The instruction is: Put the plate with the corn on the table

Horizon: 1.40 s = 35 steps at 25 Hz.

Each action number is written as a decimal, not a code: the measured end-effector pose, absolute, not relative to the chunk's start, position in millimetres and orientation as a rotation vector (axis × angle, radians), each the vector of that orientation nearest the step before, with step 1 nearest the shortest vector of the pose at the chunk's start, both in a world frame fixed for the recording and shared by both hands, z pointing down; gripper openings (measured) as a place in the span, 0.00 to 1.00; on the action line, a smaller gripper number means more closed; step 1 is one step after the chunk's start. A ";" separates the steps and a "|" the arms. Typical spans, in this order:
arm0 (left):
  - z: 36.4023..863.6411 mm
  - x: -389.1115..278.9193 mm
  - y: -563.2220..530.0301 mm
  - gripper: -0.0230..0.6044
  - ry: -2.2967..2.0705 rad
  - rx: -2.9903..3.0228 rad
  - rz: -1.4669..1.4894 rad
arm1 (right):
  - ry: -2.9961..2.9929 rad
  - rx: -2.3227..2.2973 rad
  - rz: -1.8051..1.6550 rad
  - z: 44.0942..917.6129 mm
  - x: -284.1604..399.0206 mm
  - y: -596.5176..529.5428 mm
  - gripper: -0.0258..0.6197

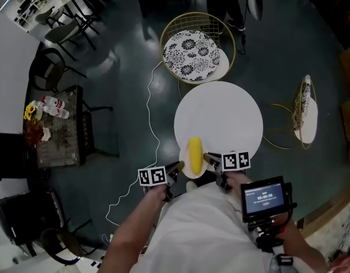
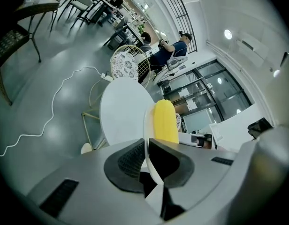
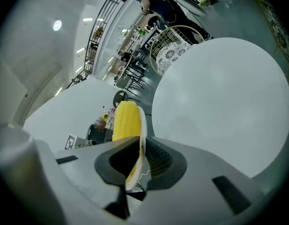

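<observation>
A yellow corn cob point(image 1: 194, 154) lies on a small white plate point(image 1: 183, 157) held at the near edge of the round white table point(image 1: 220, 115). My left gripper point(image 1: 178, 166) is shut on the plate's left rim and my right gripper point(image 1: 209, 159) is shut on its right rim. In the left gripper view the plate point(image 2: 148, 130) stands edge-on between the jaws, the corn point(image 2: 164, 122) beyond it. The right gripper view shows the plate rim point(image 3: 142, 130) pinched likewise, with the corn point(image 3: 125, 120) on its left and the table point(image 3: 219, 97) to the right.
A wire chair with a patterned cushion point(image 1: 193, 51) stands beyond the table. A second chair point(image 1: 304, 111) is at the right. A dark side table with flowers and bottles point(image 1: 55, 127) sits at the left. A white cable point(image 1: 146, 118) runs over the floor.
</observation>
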<state>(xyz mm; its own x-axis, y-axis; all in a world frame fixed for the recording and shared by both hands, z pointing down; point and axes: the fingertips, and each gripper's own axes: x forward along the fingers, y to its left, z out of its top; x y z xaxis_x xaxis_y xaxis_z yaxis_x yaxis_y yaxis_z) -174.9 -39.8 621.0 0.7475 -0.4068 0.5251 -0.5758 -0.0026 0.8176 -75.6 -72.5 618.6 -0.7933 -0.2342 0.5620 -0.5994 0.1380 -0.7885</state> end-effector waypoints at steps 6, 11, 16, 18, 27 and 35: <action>635.1 -166.4 -85.2 0.09 -0.795 1.624 0.167 | -2.113 0.811 1.714 633.8 -66.9 -116.8 0.12; 647.4 -159.7 -111.2 0.09 -0.801 1.607 0.167 | -2.111 0.824 1.733 640.7 -60.5 -145.4 0.12; 664.3 -154.7 -131.7 0.09 -0.811 1.580 0.179 | -2.101 0.840 1.759 651.2 -56.8 -168.6 0.12; 670.9 -153.9 -138.5 0.09 -0.814 1.574 0.189 | -2.093 0.842 1.765 657.8 -55.9 -175.4 0.12; 703.9 -154.1 -162.8 0.09 -0.854 1.564 0.242 | -2.065 0.858 1.757 700.1 -53.0 -198.7 0.12; 723.0 -150.7 -175.8 0.09 -0.880 1.554 0.270 | -2.034 0.880 1.709 722.6 -51.4 -210.9 0.12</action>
<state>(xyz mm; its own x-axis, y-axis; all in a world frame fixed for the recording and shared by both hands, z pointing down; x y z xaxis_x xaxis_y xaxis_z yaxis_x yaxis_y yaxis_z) -150.7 -175.8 723.0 0.6799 -0.3714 0.6324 -0.6621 0.0598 0.7470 -51.4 -210.9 722.6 -0.7499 -0.2382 0.6171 -0.6490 0.0841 -0.7561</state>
